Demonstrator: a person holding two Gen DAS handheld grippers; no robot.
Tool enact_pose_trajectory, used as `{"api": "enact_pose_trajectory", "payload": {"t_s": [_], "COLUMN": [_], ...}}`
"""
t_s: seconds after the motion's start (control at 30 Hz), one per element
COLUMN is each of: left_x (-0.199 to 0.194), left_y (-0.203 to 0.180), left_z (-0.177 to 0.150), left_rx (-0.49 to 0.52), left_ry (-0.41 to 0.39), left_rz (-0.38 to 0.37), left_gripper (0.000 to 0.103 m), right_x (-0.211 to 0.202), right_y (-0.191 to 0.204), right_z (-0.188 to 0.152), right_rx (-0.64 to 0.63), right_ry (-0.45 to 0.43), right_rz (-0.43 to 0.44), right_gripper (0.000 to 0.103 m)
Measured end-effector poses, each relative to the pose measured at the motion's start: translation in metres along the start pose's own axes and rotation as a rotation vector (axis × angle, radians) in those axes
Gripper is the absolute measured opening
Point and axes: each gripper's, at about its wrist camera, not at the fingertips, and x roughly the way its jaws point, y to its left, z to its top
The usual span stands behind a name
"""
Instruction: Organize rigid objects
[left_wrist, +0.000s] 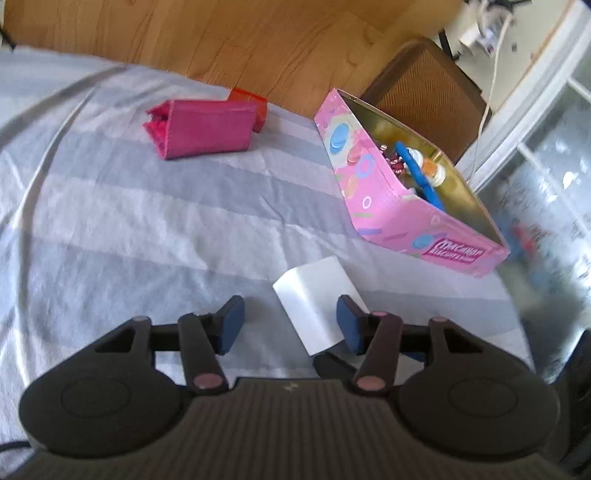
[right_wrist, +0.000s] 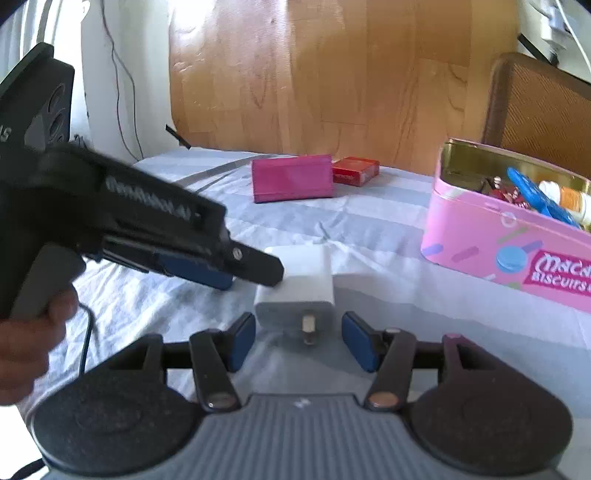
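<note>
A white plug adapter lies on the striped cloth, its prongs toward the right wrist camera. My right gripper is open, its blue pads on either side of the adapter's near end, not touching. My left gripper is open and hovers over the same adapter, with the adapter nearer its right pad. In the right wrist view the left gripper comes in from the left, tip beside the adapter. An open pink biscuit tin holds a blue tool, a glue bottle and small items.
A magenta box and a red box lie at the far side of the cloth. A brown chair stands behind the tin. A black speaker is at the far left.
</note>
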Motion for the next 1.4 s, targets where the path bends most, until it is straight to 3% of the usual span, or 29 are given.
{"api": "enact_pose_trajectory", "payload": {"t_s": [0.27, 0.47, 0.9, 1.4], "left_x": [-0.003, -0.006, -0.009, -0.019], "left_y": [-0.024, -0.029, -0.03, -0.025], "left_z": [-0.003, -0.005, -0.011, -0.014], "left_rx": [0.143, 0.177, 0.183, 0.179], "left_ry": [-0.091, -0.114, -0.131, -0.143], "left_rz": [0.167, 0.207, 0.219, 0.173], "left_gripper": [0.062, 0.062, 0.062, 0.063], "right_x": [0.002, 0.002, -0.004, -0.008], "right_y": [-0.009, -0.007, -0.006, 0.0], "right_z": [-0.004, -0.005, -0.009, -0.011], "right_rx": [0.039, 0.043, 0.076, 0.063], "right_ry": [-0.005, -0.017, -0.029, -0.03], "right_rz": [0.023, 0.018, 0.006, -0.013], "right_gripper": [0.055, 0.057, 0.058, 0.059]}}
